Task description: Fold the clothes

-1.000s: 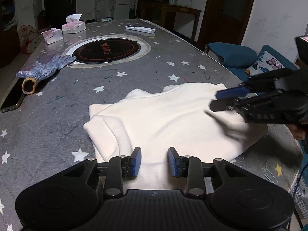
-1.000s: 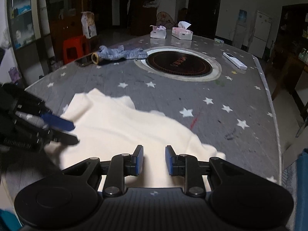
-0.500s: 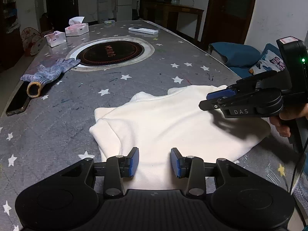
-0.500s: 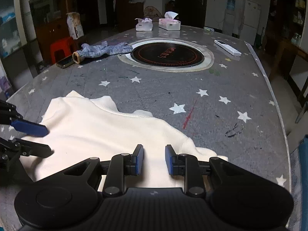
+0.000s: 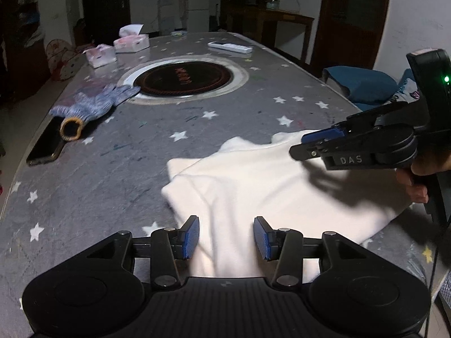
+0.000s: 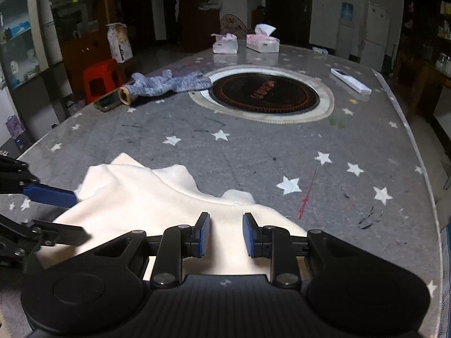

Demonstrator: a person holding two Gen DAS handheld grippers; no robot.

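Two claws, left gripper [image 5: 225, 236] & right gripper [image 6: 223, 233], are hovering part-open w/ nothing gripped, cream garment [image 5: 270, 186] lying just ahead/under both; it's looking soft, light, floppy, so prob. pinching hem edge.

Left gripper [image 5: 225, 236] sat at 6 o'clock, jaws wide apart; right gripper [image 6: 226, 233] also gaped, seen sideways at 3 o'clock from the left.

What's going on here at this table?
A person holding a gripper in each hand is folding a cream garment on a star-patterned table. The left gripper and right gripper both hover open over the garment's near edge, gripping nothing. The garment lies partly folded.
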